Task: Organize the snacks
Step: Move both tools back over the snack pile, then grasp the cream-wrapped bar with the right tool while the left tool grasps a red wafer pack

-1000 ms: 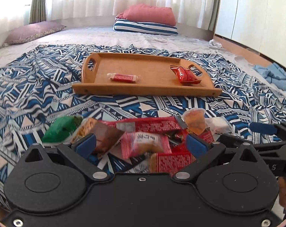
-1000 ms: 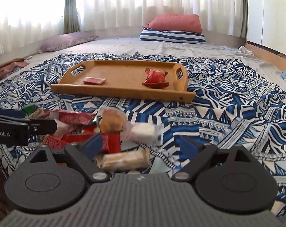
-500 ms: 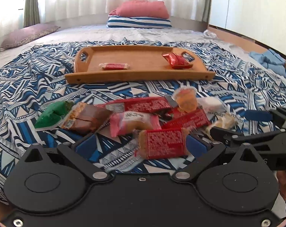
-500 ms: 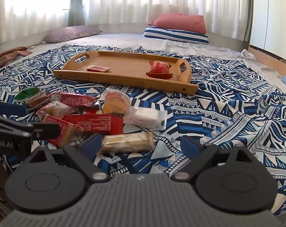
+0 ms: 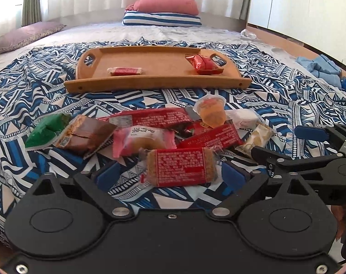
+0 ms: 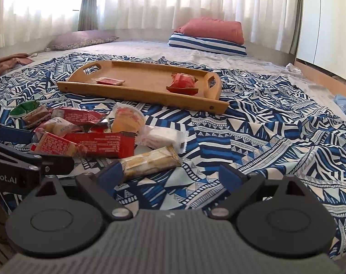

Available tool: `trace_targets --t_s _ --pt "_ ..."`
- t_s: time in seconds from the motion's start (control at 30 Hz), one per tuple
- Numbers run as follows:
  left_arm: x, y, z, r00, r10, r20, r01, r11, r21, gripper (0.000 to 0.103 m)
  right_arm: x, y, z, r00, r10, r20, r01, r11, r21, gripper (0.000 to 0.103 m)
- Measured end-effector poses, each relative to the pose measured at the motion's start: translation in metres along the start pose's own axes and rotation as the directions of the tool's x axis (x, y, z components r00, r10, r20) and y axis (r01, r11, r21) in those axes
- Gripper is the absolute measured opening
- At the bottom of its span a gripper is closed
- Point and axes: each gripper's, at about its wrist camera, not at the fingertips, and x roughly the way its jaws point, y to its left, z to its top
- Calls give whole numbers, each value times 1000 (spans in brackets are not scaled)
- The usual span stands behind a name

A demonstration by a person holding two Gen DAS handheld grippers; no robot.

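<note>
**A:** Start at the tongs. How do they stand?

**B:** The left gripper [image 5: 170, 175] has its jaws wide, and they have just been closing in a little. A red-labelled bar [image 5: 181, 167] lies between them on the cloth. Its right end sits close to the right pad, the left pad is clear of it, so I'd say it is not yet gripped. The right gripper [image 6: 170, 178] is spread wide too, with a pale biscuit pack [image 6: 150, 162] just beside its left pad and bare cloth across the rest of the gap. It holds nothing.

**B:** Both hover over the near edge of the snack pile [image 5: 150, 132].

**A:** And how much is done?

**B:** Little, by my reckoning. The wooden tray [image 5: 150, 84] sits well beyond the pile on the patterned bedspread [image 5: 275, 96]. It carries 2 things: a small red-wrapped sweet [image 5: 125, 70] toward its left and a crumpled red packet [image 5: 203, 65] near its right handle.

**A:** What is left?

**B:** About 10 snacks are loose in the heap: the green packet [image 5: 46, 130], the brown one [image 5: 87, 134], a pink cake wrapper [image 5: 143, 140], 2 long red bars, a jelly cup [image 5: 210, 111], a white packet [image 5: 243, 117], plus the 2 at the jaws. Some overlap, so the count is rough.

**A:** So, early days?

**B:** Most of the sorting lies ahead, I judge.
</note>
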Motion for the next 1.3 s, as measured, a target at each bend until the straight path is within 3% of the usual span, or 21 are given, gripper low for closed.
trace_targets --t_s 0.07,0.2,0.4,0.77,0.9,1.13,1.3 --pt "1 -2 0 1000 4 -3 -4 1000 2 87 0 -1 0 1000 1 0 -1 1000 -4 97" --pt "1 -7 1 1000 3 -3 -3 1000 26 68 0 -3 -2 1000 11 0 -11 1000 -10 98" --pt "-2 -8 2 1000 6 3 -6 1000 23 60 1 -3 -1 1000 21 3 -21 999 -24 98" --pt "-10 8 4 999 40 -4 -40 999 -3 61 6 4 2 999 53 4 -52 998 -45 99" --pt "-8 10 3 999 35 -15 -35 999 -10 74 8 6 2 998 65 2 -65 997 -31 99" --pt "0 6 2 999 -3 -32 3 1000 -20 85 8 5 -4 999 49 -9 -49 999 -4 99" --pt "1 3 1 999 0 -33 0 1000 7 81 6 -1 -4 999 53 -8 -52 998 18 99"
